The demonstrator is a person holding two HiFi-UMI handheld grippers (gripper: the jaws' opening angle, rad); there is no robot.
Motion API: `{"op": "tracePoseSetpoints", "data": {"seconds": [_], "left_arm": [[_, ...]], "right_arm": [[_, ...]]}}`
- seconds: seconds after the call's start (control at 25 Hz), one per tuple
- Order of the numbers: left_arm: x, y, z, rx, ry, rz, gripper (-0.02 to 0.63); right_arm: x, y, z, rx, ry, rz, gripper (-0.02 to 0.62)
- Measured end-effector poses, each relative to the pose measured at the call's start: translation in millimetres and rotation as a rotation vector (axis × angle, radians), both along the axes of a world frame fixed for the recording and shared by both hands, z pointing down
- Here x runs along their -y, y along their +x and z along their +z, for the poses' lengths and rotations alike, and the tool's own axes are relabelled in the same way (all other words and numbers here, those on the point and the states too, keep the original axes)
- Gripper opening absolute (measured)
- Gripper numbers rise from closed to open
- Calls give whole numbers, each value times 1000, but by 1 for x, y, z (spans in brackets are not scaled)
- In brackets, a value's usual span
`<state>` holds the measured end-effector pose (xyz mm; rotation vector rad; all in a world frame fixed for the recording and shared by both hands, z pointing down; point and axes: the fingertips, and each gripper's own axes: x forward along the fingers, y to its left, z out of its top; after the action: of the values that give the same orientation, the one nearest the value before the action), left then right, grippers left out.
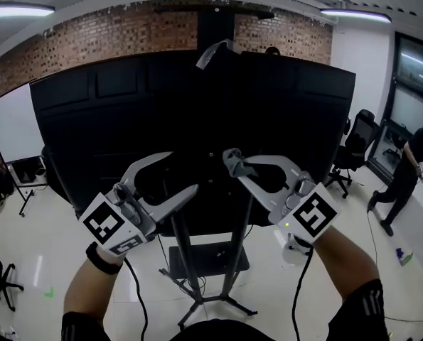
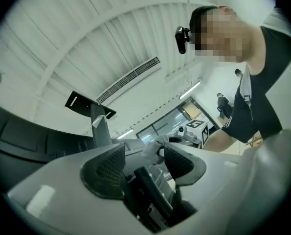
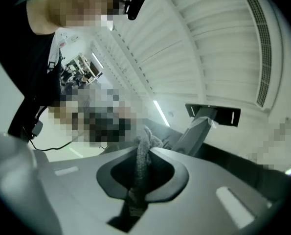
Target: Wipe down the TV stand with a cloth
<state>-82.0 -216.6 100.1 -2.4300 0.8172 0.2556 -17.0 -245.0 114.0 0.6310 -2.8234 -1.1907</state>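
A: Your left gripper (image 1: pixel 183 171) sits at about 8 o'clock in the head view. Its fingers stand wide with nothing between them. The bit of cloth seen past them in its own view belongs to your other hand.

B: In the middle you face the dark back of the TV (image 1: pixel 197 98), which fills the view from 9 to 3 o'clock. The stand (image 1: pixel 185 251) drops from under it toward 6 o'clock: two poles (image 1: pixel 238 244), a dark shelf (image 1: pixel 207 258) between them, and splayed feet (image 1: pixel 229 305) on the floor (image 1: pixel 282 290).

A: Your right gripper (image 1: pixel 234 169), at about 4 o'clock, has its fingers closed tight on the cloth (image 1: pixel 232 159). Its own view shows the grey fabric pinched between the pads and bunched above them.

B: That cloth is up in front of the TV's lower back, well above the shelf and apart from the poles. I can't tell whether it touches the panel.

A: As I judge it, you have the cloth in hand and little else is done. The stand is too dark to show any wiped patch.

B: I'd say nearly all of the job is left. Bring the cloth down toward 6 o'clock and onto the poles, shelf and feet. Your free left gripper could steady a pole.

A: At 3 o'clock a person (image 1: pixel 407 169) is near the chairs (image 1: pixel 357 144), well apart from you.
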Motion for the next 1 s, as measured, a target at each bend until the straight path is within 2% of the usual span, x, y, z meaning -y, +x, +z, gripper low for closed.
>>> {"op": "tracePoseSetpoints", "data": {"seconds": [0.16, 0.28, 0.4, 0.56, 0.72, 0.88, 1.0], "left_arm": [[11, -3, -46, -12, 22, -4, 275], [23, 0, -77, 30, 60, -49, 276], [37, 4, -101, 74, 84, -90, 278], [50, 9, -124, 98, 94, -112, 282], [61, 13, -144, 77, 91, -117, 282], [63, 18, -154, 76, 108, -124, 282], [67, 20, -157, 91, 105, -138, 282]], "right_arm": [[15, -6, -49, -72, 155, 77, 23], [22, -13, -90, -105, 268, 121, 23], [36, -20, -130, -119, 334, 143, 23], [59, -30, -172, -137, 370, 182, 23], [73, -40, -211, -132, 392, 213, 23], [86, -49, -239, -137, 442, 259, 23], [98, -53, -254, -142, 444, 297, 23]]}}
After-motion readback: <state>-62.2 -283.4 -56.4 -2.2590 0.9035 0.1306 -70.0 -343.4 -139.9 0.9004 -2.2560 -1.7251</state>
